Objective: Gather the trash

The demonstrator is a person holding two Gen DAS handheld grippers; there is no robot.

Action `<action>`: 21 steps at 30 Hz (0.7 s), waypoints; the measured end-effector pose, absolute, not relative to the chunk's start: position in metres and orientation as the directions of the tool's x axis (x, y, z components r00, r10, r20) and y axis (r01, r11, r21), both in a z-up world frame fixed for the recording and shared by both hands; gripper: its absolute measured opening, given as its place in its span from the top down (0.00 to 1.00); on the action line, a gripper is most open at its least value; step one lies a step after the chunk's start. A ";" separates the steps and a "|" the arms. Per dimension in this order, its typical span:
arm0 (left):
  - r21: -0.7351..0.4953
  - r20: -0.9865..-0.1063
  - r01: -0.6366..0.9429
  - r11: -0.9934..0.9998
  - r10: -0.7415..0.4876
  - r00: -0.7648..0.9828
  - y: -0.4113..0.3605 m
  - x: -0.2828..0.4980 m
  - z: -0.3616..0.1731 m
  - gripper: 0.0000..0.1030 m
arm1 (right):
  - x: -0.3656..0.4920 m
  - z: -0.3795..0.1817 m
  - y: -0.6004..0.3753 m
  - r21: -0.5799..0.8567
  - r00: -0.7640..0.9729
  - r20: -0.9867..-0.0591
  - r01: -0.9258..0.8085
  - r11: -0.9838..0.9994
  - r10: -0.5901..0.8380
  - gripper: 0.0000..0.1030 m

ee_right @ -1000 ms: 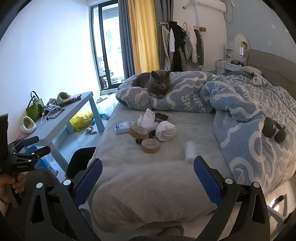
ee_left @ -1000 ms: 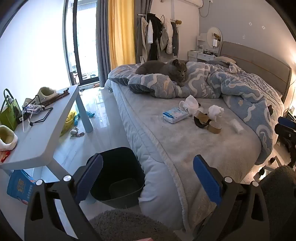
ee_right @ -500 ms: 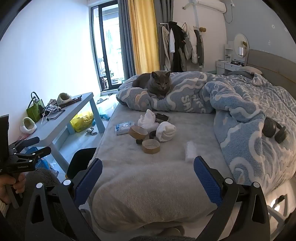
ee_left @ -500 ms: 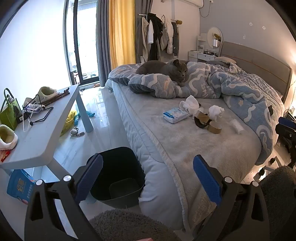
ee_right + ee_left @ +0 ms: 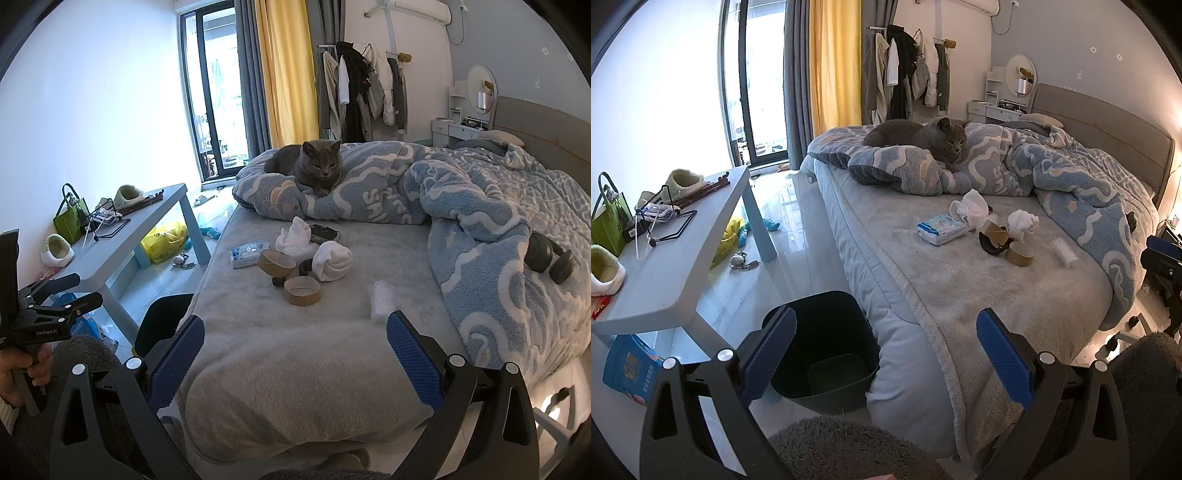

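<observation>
Both tools were held back at the foot of the bed (image 5: 295, 387) with nothing between their pads; the left gripper (image 5: 886, 354) stood with its jaws wide apart above the dark bin (image 5: 827, 332), and the right gripper (image 5: 295, 354) was spread just as wide, facing the litter. The trash lay in a loose cluster mid-mattress — an empty tape core (image 5: 302, 290) nearest, a second core (image 5: 276, 261) tilted behind it, a crumpled clear wrapper (image 5: 382, 301) off to the right, and white wads of tissue or cloth (image 5: 331, 260) touching the cores; which wads were truly rubbish could not be told. The step in hand looked like the first reach, none of the litter yet collected; it would go best by taking the nearest core across its rim, pads squeezing the wall from both sides, since the soft blanket would give under a downward press. The bin sat on the floor tight against the mattress corner, beside the table (image 5: 665, 280), so the carry back was short but the gap narrow. Open blanket lay between gripper and cluster; the cat (image 5: 314, 164) and rumpled duvet (image 5: 480, 229) were well beyond, and the headphones (image 5: 548, 256) lay off to the right.
</observation>
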State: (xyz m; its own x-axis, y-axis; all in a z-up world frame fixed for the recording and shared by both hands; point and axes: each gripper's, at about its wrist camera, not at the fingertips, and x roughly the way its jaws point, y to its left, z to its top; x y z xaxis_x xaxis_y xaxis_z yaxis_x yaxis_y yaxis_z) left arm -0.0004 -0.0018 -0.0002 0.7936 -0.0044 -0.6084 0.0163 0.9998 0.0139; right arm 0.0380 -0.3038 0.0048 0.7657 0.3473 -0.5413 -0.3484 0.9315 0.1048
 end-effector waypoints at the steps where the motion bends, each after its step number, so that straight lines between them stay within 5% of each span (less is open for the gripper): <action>1: 0.014 -0.609 0.016 1.000 -0.004 0.793 0.000 0.000 0.000 0.03 | 0.038 0.005 -0.305 0.107 0.767 -0.539 -0.347 0.932 0.348 0.03; 21: 0.015 -0.611 0.018 1.000 -0.005 0.792 -0.007 -0.003 0.000 0.03 | 0.040 0.003 -0.304 0.112 0.764 -0.542 -0.348 0.931 0.351 0.03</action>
